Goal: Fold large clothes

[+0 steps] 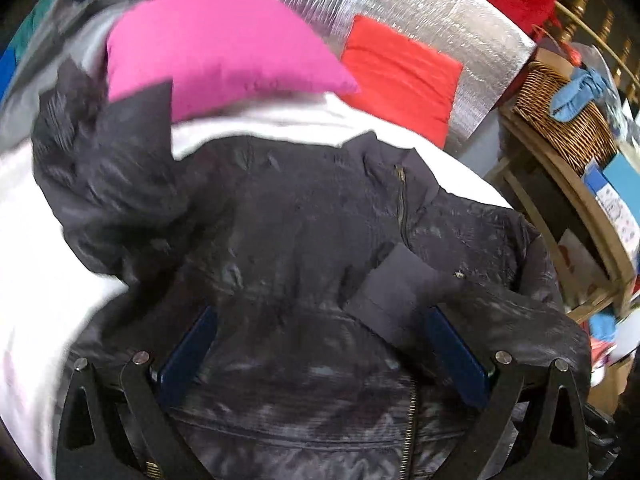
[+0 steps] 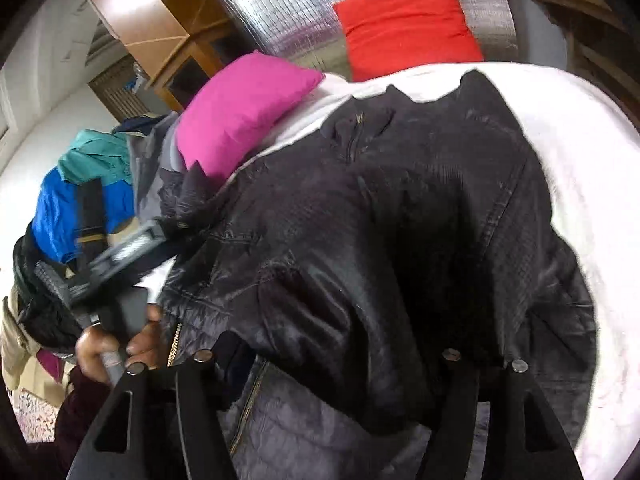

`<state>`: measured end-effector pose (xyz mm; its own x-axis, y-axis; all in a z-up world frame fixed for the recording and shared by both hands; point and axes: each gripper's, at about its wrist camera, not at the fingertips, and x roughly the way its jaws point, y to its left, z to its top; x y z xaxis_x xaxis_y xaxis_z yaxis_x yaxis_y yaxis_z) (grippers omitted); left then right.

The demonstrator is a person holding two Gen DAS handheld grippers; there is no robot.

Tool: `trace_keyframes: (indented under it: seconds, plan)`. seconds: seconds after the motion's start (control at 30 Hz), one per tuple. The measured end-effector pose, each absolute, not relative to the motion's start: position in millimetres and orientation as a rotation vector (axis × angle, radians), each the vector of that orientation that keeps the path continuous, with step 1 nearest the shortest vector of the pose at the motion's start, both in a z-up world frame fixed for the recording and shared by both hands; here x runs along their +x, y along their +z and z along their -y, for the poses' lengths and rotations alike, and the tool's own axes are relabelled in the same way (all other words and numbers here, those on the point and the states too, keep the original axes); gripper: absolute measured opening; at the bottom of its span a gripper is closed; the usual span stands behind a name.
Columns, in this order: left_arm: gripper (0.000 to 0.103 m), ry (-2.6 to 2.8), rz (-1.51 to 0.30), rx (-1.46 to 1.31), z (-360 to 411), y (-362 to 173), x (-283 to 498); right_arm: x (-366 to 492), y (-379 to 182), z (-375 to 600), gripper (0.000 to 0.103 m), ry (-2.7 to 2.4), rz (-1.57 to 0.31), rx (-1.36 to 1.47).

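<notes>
A large black quilted jacket (image 1: 304,216) with a brass zip lies spread on a white bed (image 1: 48,240); it also fills the right wrist view (image 2: 400,208). My left gripper (image 1: 320,344) is open, its blue-padded fingers (image 1: 188,356) wide apart right over the jacket's lower part, with a sleeve cuff (image 1: 392,292) lying between them. My right gripper (image 2: 340,360) hovers over the jacket's hem; its fingertips are buried in the dark fabric, so the jaw state does not show. The left gripper and the hand holding it (image 2: 120,280) show at the left of the right wrist view.
A pink pillow (image 1: 224,48) and a red pillow (image 1: 400,80) lean at the bed's head against silver foil (image 1: 440,20). A heap of clothes (image 2: 84,200) sits at the left. A wicker basket (image 1: 560,120) on a wooden shelf stands at the right.
</notes>
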<state>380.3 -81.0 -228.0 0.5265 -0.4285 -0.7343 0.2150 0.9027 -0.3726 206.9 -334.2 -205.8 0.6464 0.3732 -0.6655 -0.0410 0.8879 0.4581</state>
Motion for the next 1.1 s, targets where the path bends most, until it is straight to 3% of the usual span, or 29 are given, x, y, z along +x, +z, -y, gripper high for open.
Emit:
trace_keyframes:
  seconds: [0.03, 0.1, 0.4, 0.53, 0.6, 0.7, 0.8, 0.97, 1.0, 1.03, 1.07, 1.1]
  plan:
    - [0.103, -0.398, -0.964, -0.279, 84.1, -233.0, 382.8, 203.0, -201.0, 338.5, 0.085, 0.258, -0.816, 0.423]
    - [0.103, -0.428, -0.989, -0.311, 90.0, -238.9, 385.6, 196.5, -196.1, 347.5, 0.089, 0.3, -0.774, 0.435]
    - [0.101, -0.552, -1.055, -0.414, 126.8, -258.7, 403.5, 185.8, -182.0, 426.1, 0.09, 0.285, -0.605, 0.645]
    - [0.053, -0.636, -1.066, -0.425, 141.5, -262.5, 409.4, 206.9, -208.4, 480.1, 0.09, 0.118, -0.603, 0.823]
    - [0.044, -0.688, -1.065, -0.407, 151.3, -263.2, 409.6, 220.7, -224.4, 497.0, 0.09, 0.098, -0.61, 0.898]
    - [0.045, -0.784, -1.08, -0.434, 163.7, -264.2, 409.7, 242.4, -235.3, 503.7, 0.09, 0.083, -0.612, 0.938]
    - [0.071, -0.842, -1.101, -0.507, 168.0, -266.2, 409.9, 253.8, -246.7, 505.8, 0.088, 0.091, -0.628, 0.975]
    - [0.071, -0.881, -1.089, -0.591, 168.0, -268.9, 412.1, 265.2, -256.0, 498.1, 0.085, 0.154, -0.634, 1.068]
    - [0.06, -0.901, -1.069, -0.59, 169.4, -265.7, 409.8, 265.6, -256.6, 495.8, 0.085, 0.164, -0.632, 1.07]
    - [0.03, -0.923, -1.052, -0.576, 170.0, -262.9, 407.7, 263.8, -256.9, 494.0, 0.085, 0.167, -0.633, 1.068]
    - [0.011, -0.945, -1.045, -0.551, 173.7, -259.1, 405.2, 264.3, -256.8, 490.9, 0.085, 0.162, -0.637, 1.058]
    - [0.0, -0.98, -1.049, -0.512, 180.3, -254.3, 401.5, 265.3, -257.7, 488.3, 0.085, 0.156, -0.638, 1.048]
